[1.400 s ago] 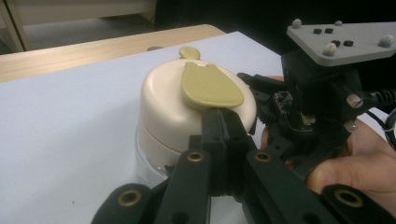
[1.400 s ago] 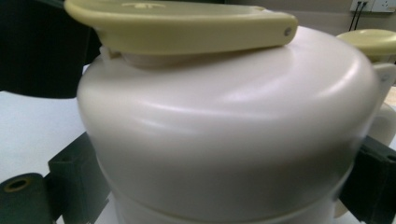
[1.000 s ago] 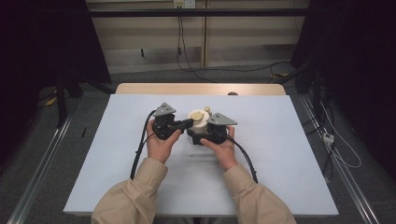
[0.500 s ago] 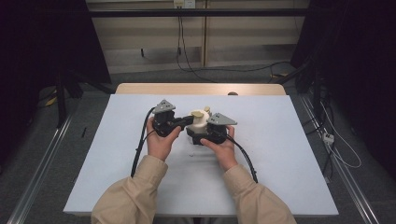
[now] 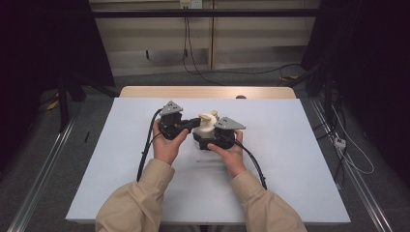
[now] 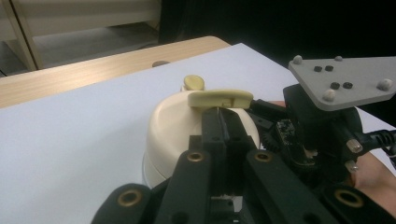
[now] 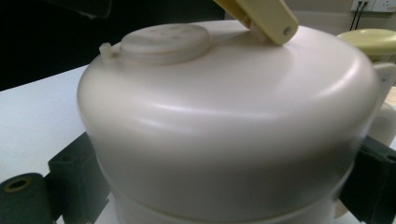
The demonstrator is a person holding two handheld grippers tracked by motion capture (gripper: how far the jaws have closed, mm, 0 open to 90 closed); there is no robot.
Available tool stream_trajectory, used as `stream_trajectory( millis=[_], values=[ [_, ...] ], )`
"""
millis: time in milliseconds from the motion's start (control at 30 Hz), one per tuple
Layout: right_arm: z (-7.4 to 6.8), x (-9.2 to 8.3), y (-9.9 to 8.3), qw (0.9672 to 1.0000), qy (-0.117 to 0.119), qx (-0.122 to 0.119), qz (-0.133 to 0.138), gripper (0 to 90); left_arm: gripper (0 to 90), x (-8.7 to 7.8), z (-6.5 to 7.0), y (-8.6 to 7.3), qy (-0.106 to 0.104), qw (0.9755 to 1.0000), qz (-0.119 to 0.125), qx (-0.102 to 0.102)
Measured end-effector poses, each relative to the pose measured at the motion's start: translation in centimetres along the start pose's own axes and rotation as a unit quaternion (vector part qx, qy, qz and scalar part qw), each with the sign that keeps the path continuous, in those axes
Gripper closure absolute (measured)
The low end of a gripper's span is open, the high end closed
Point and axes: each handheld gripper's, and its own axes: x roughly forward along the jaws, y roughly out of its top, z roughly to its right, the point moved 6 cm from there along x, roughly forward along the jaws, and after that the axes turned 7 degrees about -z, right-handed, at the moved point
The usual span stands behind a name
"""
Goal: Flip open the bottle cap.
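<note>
Cream lidded pot point(image 5: 205, 126) sits mid-counter point(image 5: 290, 159) toward far edge, right claw point(image 5: 209, 137) clamped round its body, left claw point(image 6: 219, 122) clenched on yellow lid handle point(image 6: 219, 98); lid still on, lifting remains.

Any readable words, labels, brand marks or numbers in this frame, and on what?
None can be read.
Cream pot: plain lid and body, no print or label showing.
Yellow handle: a small moulded notch, no letters.
Grey plate on the right claw: screws and studs, no markings.
White table sheet: blank.
</note>
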Motion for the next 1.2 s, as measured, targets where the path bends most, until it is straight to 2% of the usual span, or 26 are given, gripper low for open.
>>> stream_trajectory(
  millis=[700,1200],
  values=[
    [0.0,0.0,0.0,1.0000,0.002,0.001,0.000,6.3,90.0,0.3,-0.1,0.8,0.002,1.0000,0.002,-0.003],
    [0.0,0.0,0.0,1.0000,0.001,0.002,0.001,6.3,90.0,0.8,0.2,1.6,0.002,1.0000,-0.001,0.005]
  ],
)
